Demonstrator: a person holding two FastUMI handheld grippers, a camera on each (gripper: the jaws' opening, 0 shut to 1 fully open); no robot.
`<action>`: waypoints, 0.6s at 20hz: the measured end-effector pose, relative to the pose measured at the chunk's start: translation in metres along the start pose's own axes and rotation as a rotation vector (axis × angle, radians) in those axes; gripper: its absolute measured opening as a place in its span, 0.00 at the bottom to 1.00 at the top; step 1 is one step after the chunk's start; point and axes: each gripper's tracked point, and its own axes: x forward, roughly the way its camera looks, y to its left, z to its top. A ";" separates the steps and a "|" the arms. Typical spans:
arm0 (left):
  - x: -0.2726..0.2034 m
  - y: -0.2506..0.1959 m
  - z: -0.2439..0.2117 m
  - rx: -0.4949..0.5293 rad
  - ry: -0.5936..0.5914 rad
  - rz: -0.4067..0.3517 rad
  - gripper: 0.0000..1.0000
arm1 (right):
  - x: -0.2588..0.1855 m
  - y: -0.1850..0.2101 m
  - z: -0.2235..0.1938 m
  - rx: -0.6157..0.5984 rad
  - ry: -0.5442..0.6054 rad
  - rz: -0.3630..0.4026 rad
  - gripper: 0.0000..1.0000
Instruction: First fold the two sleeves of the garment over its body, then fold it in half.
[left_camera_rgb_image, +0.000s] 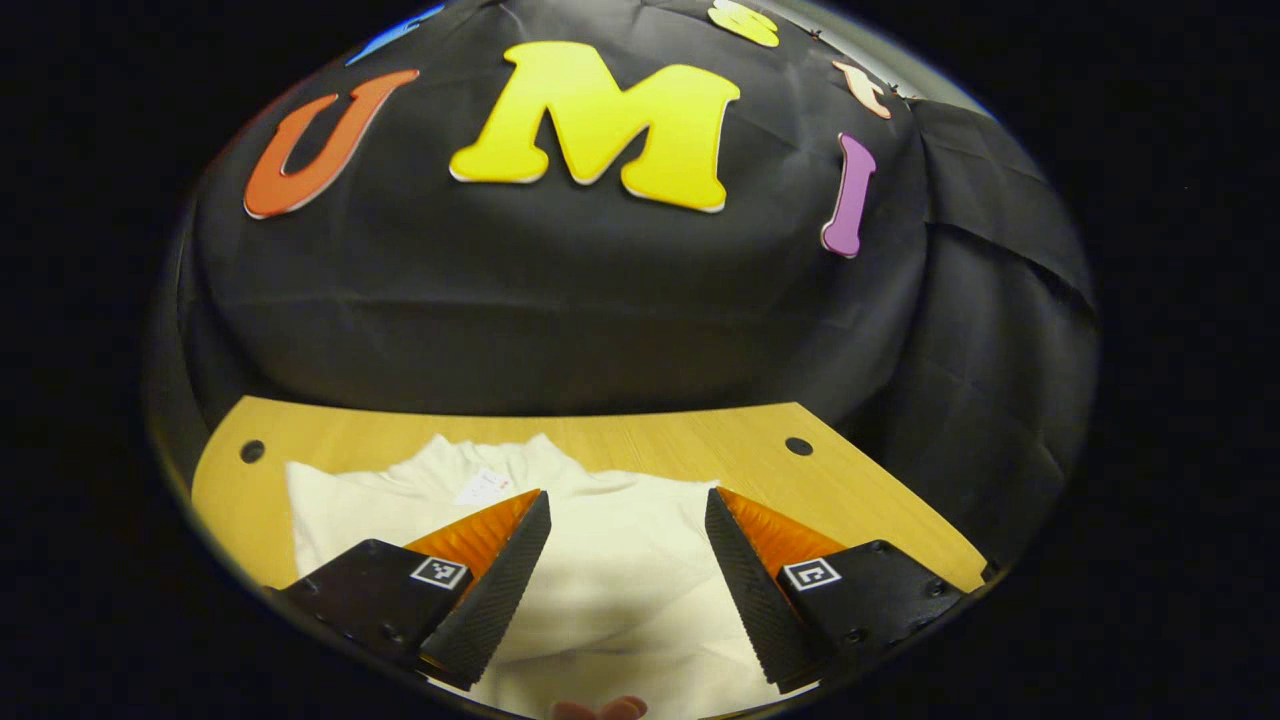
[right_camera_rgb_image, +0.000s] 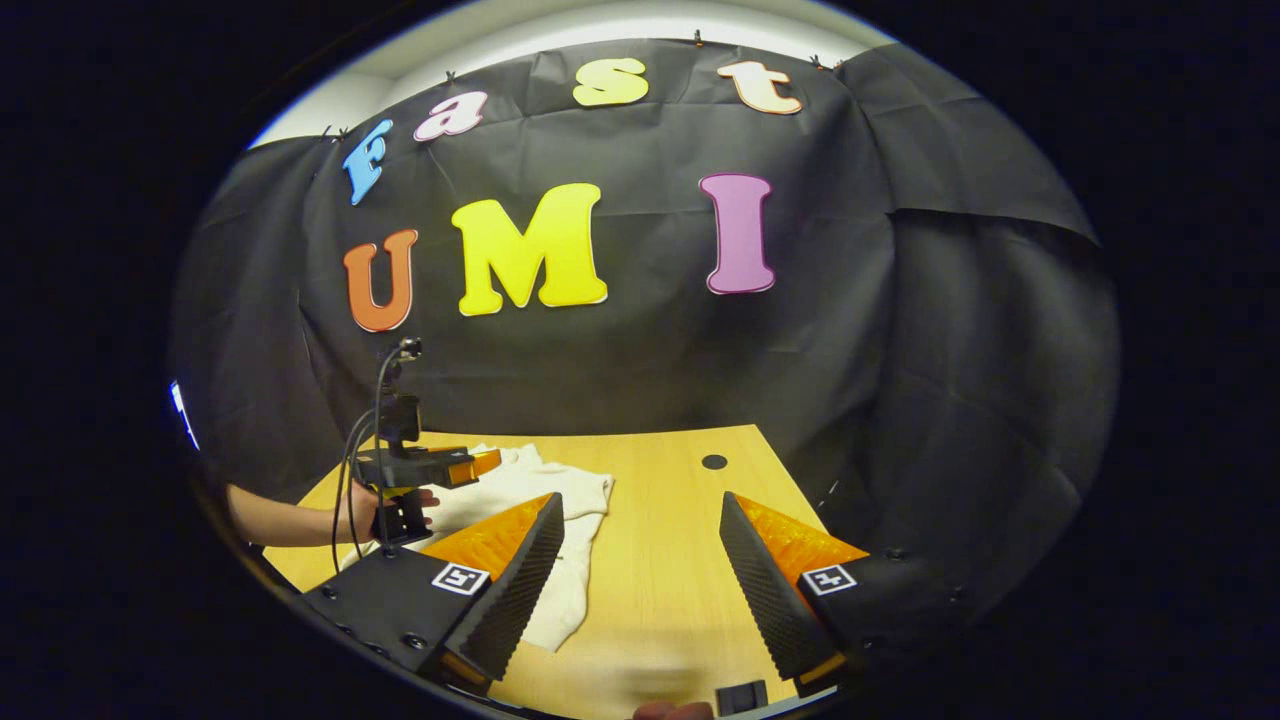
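Cream garment (left_camera_rgb_image: 620, 560) spread on wooden desk (left_camera_rgb_image: 700, 450), collar and tag toward the far wall — seen from the left gripper view between left tongs (left_camera_rgb_image: 628, 590), fingers wide apart, nothing held. From the right gripper view: right tongs (right_camera_rgb_image: 640, 590) likewise parted over bare desk (right_camera_rgb_image: 660, 560), garment (right_camera_rgb_image: 560, 520) off to their left, its near edge hanging close to the front rim. Farther off, left tongs (right_camera_rgb_image: 470, 465) in a hand (right_camera_rgb_image: 385, 510) above the cloth. Open wood right of garment, up to a round hole (right_camera_rgb_image: 714, 461).
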 end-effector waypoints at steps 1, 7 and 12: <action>-0.015 0.004 0.012 0.015 -0.024 0.013 0.98 | 0.005 0.005 -0.001 -0.007 -0.001 0.003 0.98; -0.111 0.048 0.040 0.035 -0.094 0.136 0.98 | 0.031 0.043 -0.002 -0.034 0.004 0.073 0.97; -0.174 0.094 -0.007 -0.026 -0.022 0.213 0.98 | 0.046 0.060 -0.023 -0.049 0.052 0.114 0.98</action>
